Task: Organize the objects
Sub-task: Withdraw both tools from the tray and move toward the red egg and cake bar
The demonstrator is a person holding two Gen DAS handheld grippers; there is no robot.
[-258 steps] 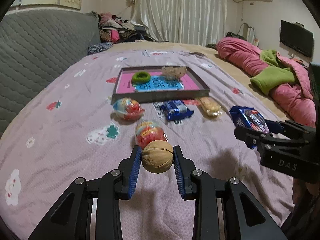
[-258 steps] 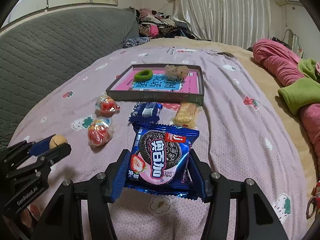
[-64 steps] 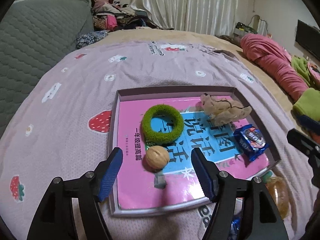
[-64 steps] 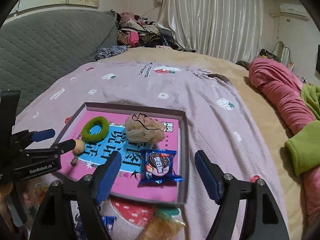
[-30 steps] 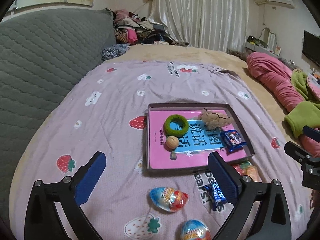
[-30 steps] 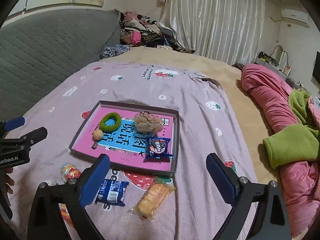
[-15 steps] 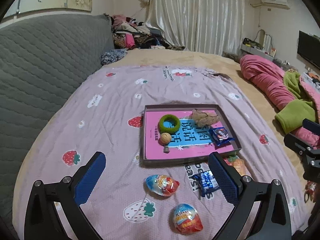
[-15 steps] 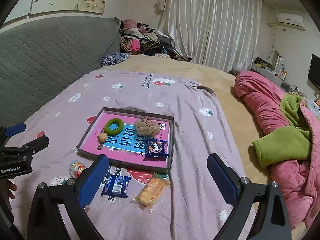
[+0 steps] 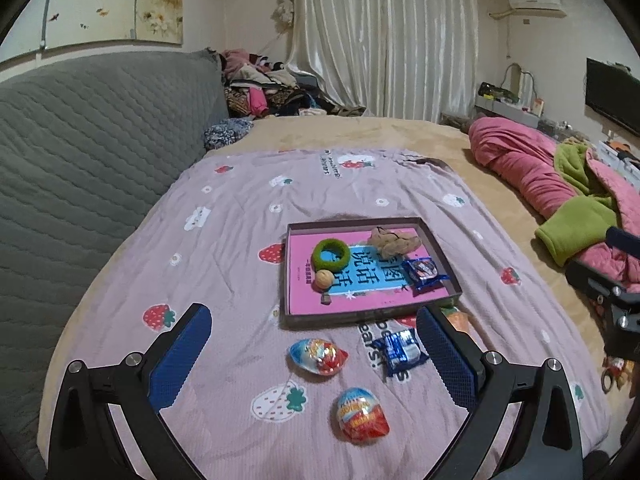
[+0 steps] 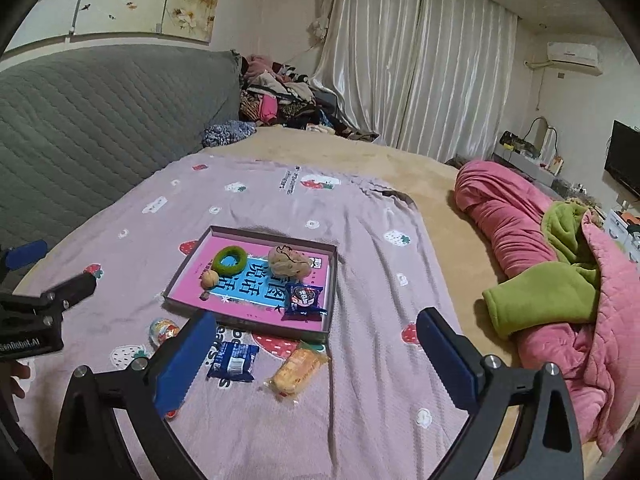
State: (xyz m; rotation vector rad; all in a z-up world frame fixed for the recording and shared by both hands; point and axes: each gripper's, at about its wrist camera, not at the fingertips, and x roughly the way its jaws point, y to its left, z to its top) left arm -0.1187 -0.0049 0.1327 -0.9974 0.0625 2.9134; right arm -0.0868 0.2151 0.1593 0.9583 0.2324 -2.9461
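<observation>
Here, in the left wrist view, the left gripper (image 9: pixel 314 350) hangs above the bedspread (image 9: pixel 240 216) with its jaws spread wide and nothing between them. The tray (image 9: pixel 294 318) lies ahead on the spread. In it sit a green ring (image 9: pixel 331 254), a walnut (image 9: pixel 324 279) just beside the ring, a beige bundle (image 9: pixel 394 240) at the far side and a cookie pack (image 9: pixel 424 272) near the right wall. Outside the tray, nearer the camera, lie two foil eggs (image 9: pixel 319 356) (image 9: pixel 362 416) and a blue wrapper (image 9: pixel 398 350). The right gripper's body shows at the right edge.

In the right wrist view, the right gripper (image 10: pixel 312 356) is likewise wide open and empty. The tray (image 10: pixel 304 332) holds the ring (image 10: pixel 230 260), walnut (image 10: pixel 210 279), bundle (image 10: pixel 289 262) and cookie pack (image 10: pixel 304 297). Before it lie the blue wrapper (image 10: pixel 234 360), a yellow snack bar (image 10: pixel 298 368) and one egg (image 10: pixel 163 330). A pink quilt (image 10: pixel 520 220) is heaped at right.
</observation>
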